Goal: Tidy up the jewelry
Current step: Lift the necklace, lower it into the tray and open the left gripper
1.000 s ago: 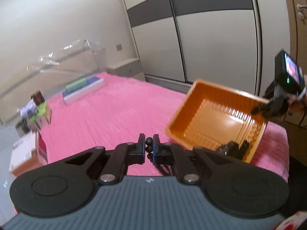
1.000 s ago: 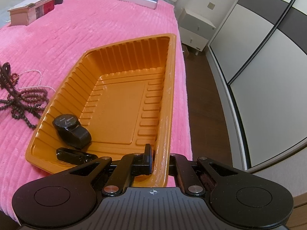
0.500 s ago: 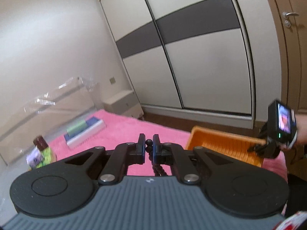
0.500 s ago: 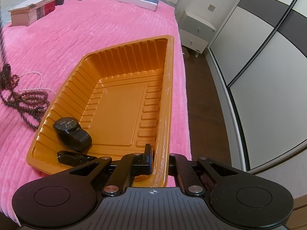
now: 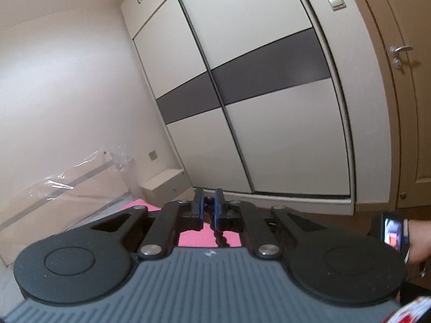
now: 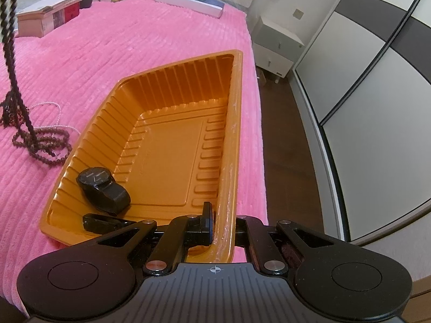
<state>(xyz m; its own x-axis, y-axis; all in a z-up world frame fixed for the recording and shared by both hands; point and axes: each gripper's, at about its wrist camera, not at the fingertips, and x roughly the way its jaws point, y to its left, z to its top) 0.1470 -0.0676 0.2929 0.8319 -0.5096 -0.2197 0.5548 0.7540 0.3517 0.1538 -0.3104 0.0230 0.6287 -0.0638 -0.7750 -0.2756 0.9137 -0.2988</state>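
Where wardrobe [image 5: 269,107] meets wall, pink bedspread [image 6: 121,62] under orange tray [image 6: 234,134].

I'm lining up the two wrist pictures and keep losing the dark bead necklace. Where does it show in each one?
Left wrist view: the dark bead necklace is pinched between the left gripper fingers at lower centre, its beads hanging down.
Right wrist view: the same necklace hangs down the far left edge, its lower loops on the pink bedspread.
Shared landmark: the wardrobe with the grey band, at upper right in the right wrist view.
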